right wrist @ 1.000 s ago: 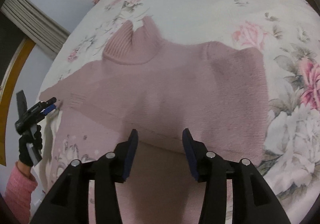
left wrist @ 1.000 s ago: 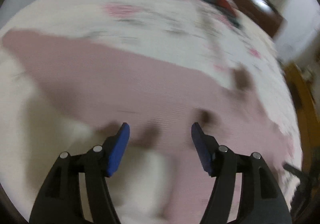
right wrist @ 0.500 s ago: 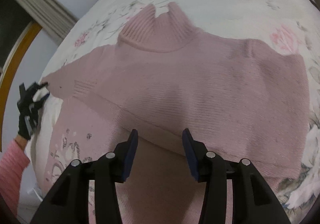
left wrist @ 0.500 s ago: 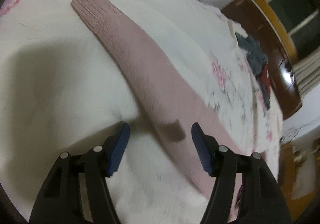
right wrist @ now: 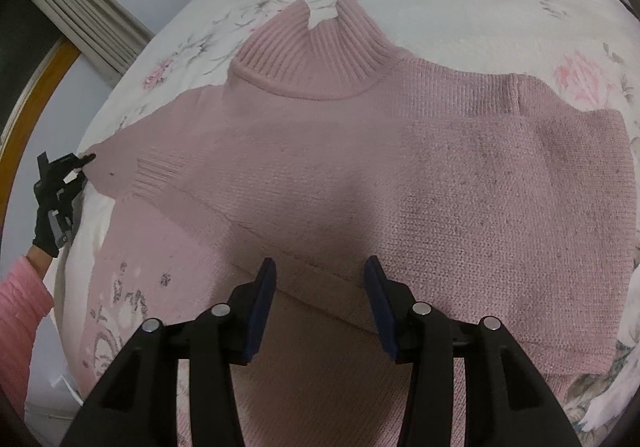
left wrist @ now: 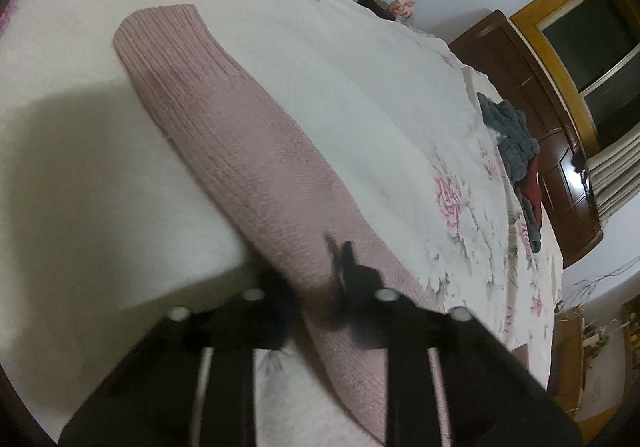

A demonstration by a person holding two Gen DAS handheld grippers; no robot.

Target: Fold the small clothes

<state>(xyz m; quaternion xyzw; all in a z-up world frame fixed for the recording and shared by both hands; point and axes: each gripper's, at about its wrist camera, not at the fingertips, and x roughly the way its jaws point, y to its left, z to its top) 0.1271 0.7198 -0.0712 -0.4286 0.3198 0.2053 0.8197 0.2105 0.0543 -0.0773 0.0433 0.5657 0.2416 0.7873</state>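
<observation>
Pink ribbed knit fills my left wrist view: the sleeve [left wrist: 224, 127] of the sweater runs away from my left hand-held gripper [left wrist: 316, 287] along the bed [left wrist: 360, 87], its long axis slanting up and to the left, cuff at the far end. The sleeve passes right between my fingers, which are blurred; they look drawn in close on the knit near the shoulder end, but I cannot tell whether they have actually clamped it. A heap of grey and red clothes [left wrist: 516, 151] lies well apart, near the dark wooden headboard [left wrist: 532, 95]. No writing shows here.

From my right wrist view the sweater [right wrist: 400, 175] lies flat on the floral bedspread, collar [right wrist: 312, 59] pointing away from me, body spread crosswise. My right hand-held gripper [right wrist: 320, 299] stands open and empty above a folded edge, jaws well apart. My left hand-held gripper [right wrist: 60, 175] is at the far left sleeve end, so the left is nearer that sleeve; I judge it is the one to fold it inward. I can read no label or brand
</observation>
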